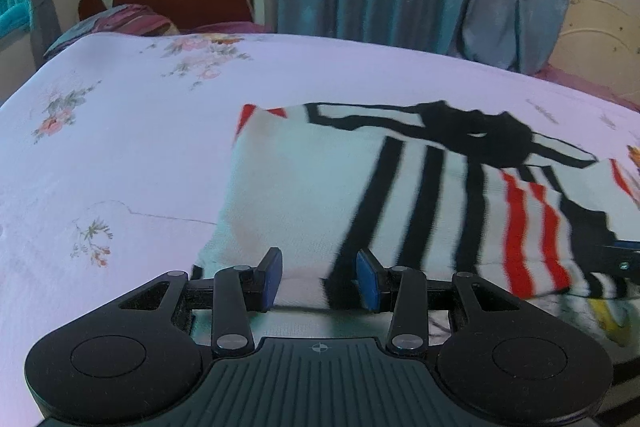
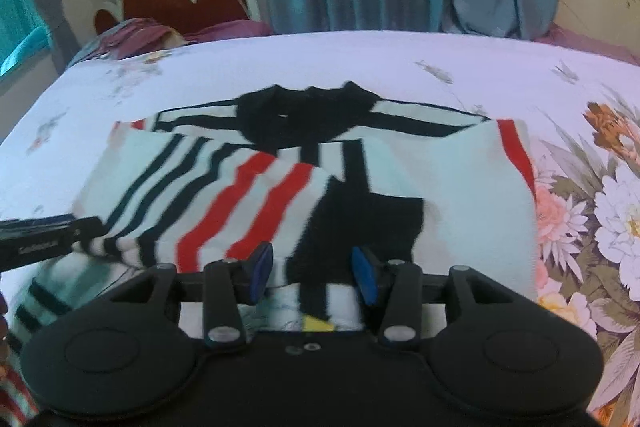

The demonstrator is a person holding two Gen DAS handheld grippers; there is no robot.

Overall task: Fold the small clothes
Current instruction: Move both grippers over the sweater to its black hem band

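We see the striped sweater (image 2: 400, 179) lying on the flowery bedsheet (image 2: 360, 59), sleeves folded in. It looks soft, light and floppy. Our left gripper (image 1: 319, 279) and right gripper (image 2: 313, 275) stand half open over its near hem, gripping nothing. We should pinch the hem.

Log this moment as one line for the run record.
stage: sleeves folded in | garment: striped sweater on bed | left gripper: open | right gripper: open

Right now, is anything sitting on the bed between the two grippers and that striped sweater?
Nothing visible. The striped sweater lies directly under both: the left gripper and right gripper each hover over its near edge, with only floral bedsheet around it.
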